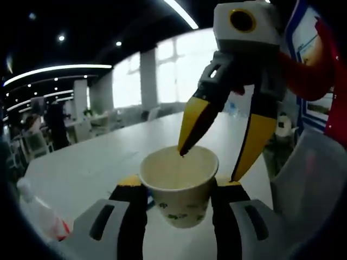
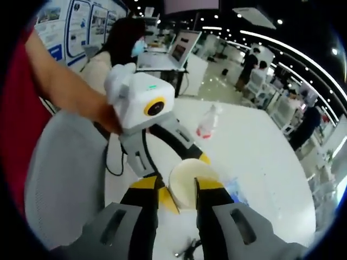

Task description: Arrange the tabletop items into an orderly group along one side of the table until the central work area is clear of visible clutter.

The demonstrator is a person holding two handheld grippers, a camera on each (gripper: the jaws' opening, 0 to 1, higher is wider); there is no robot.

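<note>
Left gripper view: paper cup [image 1: 179, 190] clamped between my left gripper [image 1: 179, 190] jaws, held up above the white table [image 1: 97, 162].

My right gripper [image 1: 212, 162] comes in from 1 o'clock, jaws spread, one tip inside the rim and the other outside the wall at 3 o'clock; likely a handover grip, so I can carry the cup to the table's edge. Cup looks empty: bare pale inside. In the right gripper view the cup [image 2: 191, 183] sits between my right gripper [image 2: 184, 196] jaws, not yet pinched; plastic bottle [image 2: 208, 122] lies on the table at 12 o'clock.
</note>
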